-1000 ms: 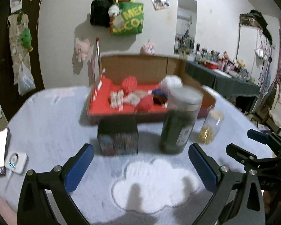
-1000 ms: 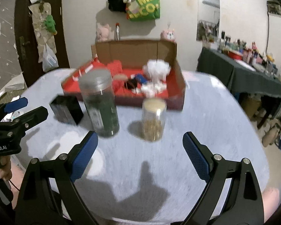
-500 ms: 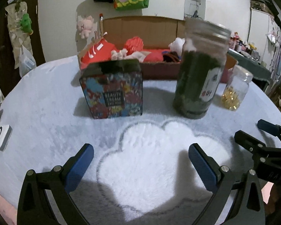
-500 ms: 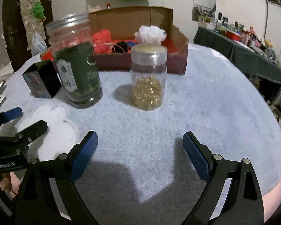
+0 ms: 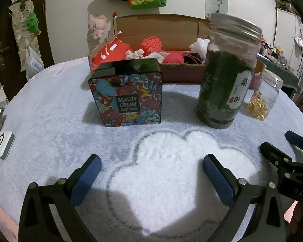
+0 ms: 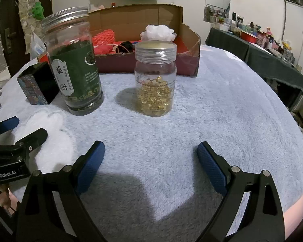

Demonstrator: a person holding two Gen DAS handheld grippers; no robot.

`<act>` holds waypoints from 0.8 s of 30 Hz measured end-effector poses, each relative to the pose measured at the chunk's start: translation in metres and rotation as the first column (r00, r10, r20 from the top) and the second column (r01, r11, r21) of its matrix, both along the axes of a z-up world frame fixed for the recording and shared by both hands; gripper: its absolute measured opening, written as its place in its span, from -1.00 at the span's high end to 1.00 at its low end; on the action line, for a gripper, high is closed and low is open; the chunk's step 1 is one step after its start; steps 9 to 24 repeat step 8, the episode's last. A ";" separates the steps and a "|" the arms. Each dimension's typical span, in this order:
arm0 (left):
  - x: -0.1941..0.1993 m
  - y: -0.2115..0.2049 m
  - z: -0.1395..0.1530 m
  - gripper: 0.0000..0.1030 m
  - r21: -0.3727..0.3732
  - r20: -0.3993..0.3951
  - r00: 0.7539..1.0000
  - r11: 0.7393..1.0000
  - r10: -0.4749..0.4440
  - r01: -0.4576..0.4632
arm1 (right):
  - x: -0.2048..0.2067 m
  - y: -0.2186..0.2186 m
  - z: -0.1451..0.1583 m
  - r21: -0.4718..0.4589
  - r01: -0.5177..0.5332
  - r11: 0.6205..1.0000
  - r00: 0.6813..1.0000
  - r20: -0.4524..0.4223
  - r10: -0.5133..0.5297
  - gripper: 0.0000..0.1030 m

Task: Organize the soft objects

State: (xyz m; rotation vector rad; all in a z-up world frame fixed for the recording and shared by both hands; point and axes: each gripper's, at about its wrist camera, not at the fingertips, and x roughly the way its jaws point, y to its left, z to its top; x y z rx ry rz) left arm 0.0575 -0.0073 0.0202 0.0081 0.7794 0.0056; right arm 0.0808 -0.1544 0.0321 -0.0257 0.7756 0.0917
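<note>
Both grippers hover low over the near edge of the desk (image 6: 222, 109), jaws wide, nothing between them. Left gripper (image 5: 151, 173) sits over the white cloud patch (image 5: 171, 161) on the fluffy cover; right gripper (image 6: 150, 157) is beside it, to its right.

The soft objects lie in the cardboard box (image 5: 171, 26) at the far side, straight ahead of both grippers & behind a row of hard items: floral cream tin (image 5: 129, 94), tall green-leaf jar (image 5: 226, 74), small capsule jar (image 6: 155, 76). Visible in the box: a red mesh ball (image 5: 151, 42), a white fluffy puff (image 6: 159, 32), red fabric (image 5: 109, 52); box's long side runs left-right.

Judgement: either arm must go over or between the row to reach in. Left lines up w/ the gap between tin & jar, toward the red ball; right looks nearer the puff, past the capsule jar.

Hard to tell: the box wall & jars hide most of the contents, so count & type of soft items are unclear; dark bits mid-box can't be identified.
</note>
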 end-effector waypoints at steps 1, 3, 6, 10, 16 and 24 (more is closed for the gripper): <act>0.000 0.000 0.000 -1.00 0.000 0.001 1.000 1.000 0.000 0.000 | 0.000 0.000 0.000 0.002 0.000 1.000 1.000 0.000 0.000 -0.83; 0.000 0.000 0.000 -1.00 0.001 0.001 1.000 1.000 0.000 0.000 | 0.000 0.001 0.000 -0.002 -0.001 1.000 1.000 0.000 0.001 -0.83; 0.001 0.001 0.000 -1.00 0.000 0.001 1.000 1.000 0.000 0.000 | -0.001 0.001 0.000 -0.003 -0.001 1.000 1.000 0.000 0.001 -0.84; 0.001 0.001 0.000 -1.00 0.000 0.001 1.000 1.000 -0.001 0.001 | -0.001 0.001 0.000 -0.003 -0.001 1.000 1.000 -0.001 0.001 -0.84; 0.001 0.001 0.000 -1.00 0.000 0.001 1.000 1.000 -0.001 0.001 | -0.001 0.001 0.000 -0.003 -0.001 1.000 1.000 -0.001 0.001 -0.84; 0.001 0.001 0.000 -1.00 0.000 0.001 1.000 1.000 -0.001 0.001 | -0.001 0.001 0.000 -0.003 -0.001 1.000 1.000 -0.001 0.001 -0.84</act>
